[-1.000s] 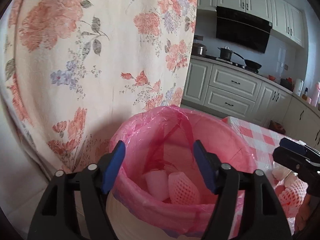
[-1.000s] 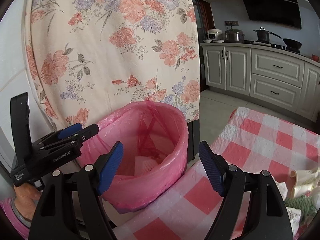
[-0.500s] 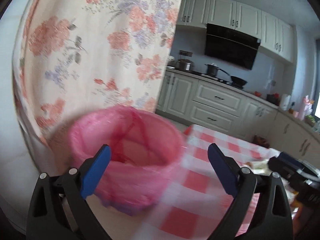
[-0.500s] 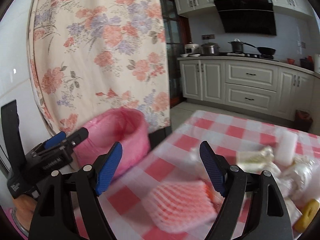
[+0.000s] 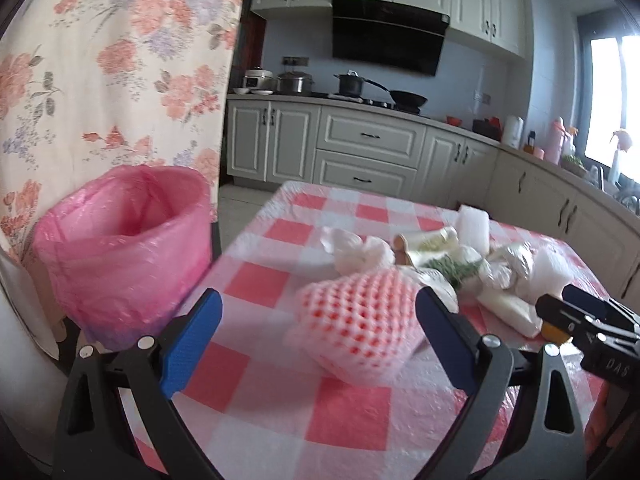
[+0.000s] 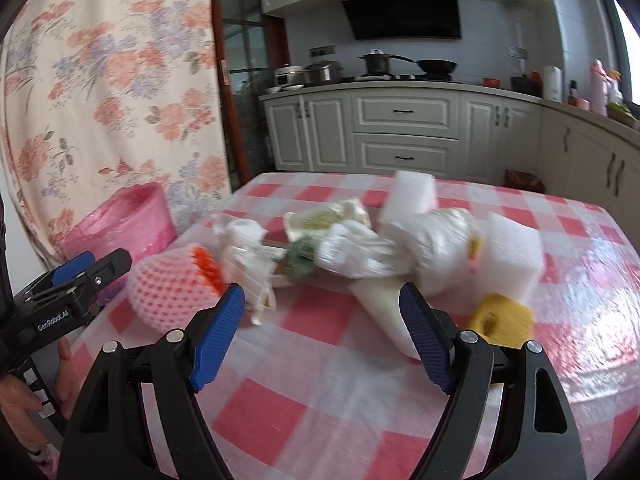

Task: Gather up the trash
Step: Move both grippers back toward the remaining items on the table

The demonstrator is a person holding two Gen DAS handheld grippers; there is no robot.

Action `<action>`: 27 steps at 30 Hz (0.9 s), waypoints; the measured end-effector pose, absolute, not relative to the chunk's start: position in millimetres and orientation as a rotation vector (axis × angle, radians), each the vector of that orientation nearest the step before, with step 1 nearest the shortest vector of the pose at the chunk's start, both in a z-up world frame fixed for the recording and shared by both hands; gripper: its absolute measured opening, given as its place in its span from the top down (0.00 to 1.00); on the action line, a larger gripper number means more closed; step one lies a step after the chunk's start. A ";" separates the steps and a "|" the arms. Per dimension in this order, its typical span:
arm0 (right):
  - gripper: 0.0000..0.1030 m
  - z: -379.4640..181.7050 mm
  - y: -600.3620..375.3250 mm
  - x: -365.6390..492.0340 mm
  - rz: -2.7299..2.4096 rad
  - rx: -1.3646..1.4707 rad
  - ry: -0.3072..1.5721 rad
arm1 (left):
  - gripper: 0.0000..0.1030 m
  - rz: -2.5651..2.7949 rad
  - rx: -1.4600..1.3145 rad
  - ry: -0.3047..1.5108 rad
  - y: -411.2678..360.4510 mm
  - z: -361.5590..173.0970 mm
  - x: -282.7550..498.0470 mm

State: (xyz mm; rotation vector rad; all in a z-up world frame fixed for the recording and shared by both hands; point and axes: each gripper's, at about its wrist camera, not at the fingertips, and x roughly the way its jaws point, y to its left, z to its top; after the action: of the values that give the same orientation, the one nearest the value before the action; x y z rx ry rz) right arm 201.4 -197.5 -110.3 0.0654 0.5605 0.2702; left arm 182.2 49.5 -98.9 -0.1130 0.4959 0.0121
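Note:
A pink foam fruit net (image 5: 360, 324) lies on the red-and-white checked table (image 5: 276, 424), just ahead of my left gripper (image 5: 318, 312), whose jaws stand wide open and empty. Behind the net sits a pile of trash: white plastic bags (image 6: 424, 240), white foam blocks (image 6: 516, 256), green scraps (image 6: 302, 258) and a yellow sponge piece (image 6: 502, 320). My right gripper (image 6: 322, 296) is open and empty in front of that pile. The pink-lined bin (image 5: 124, 240) stands off the table's left edge. In the right wrist view the foam net (image 6: 172, 288) lies at the left, beside the left gripper (image 6: 80, 272).
A floral curtain (image 5: 100, 80) hangs behind the bin. Kitchen cabinets (image 5: 368, 148) and a stove with pots (image 5: 352, 84) line the far wall. The table's left edge (image 5: 248, 236) runs close to the bin. A hand (image 6: 24, 396) holds the left gripper.
Both grippers swung right, away from above the bin and over to the table. The left jaws opened wider. The foam net and trash pile came into view ahead.

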 end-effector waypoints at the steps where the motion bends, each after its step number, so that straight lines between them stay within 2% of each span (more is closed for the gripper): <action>1: 0.26 -112.1 -205.7 199.6 0.256 0.076 0.562 | 0.08 0.008 -0.105 0.503 44.5 -100.3 183.1; 12: 0.26 -125.9 -274.4 203.8 0.086 0.153 0.600 | 0.09 0.010 -0.051 0.557 26.5 -114.1 212.5; 27: 0.26 -147.3 -287.5 235.1 -0.020 0.161 0.727 | 0.15 0.015 -0.069 0.636 36.2 -125.4 235.4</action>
State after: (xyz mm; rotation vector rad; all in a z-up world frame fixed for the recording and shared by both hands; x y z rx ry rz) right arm 235.1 -287.5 -147.3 0.1609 0.7268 -0.0198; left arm 235.4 36.2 -125.4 -0.0689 0.6362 0.0148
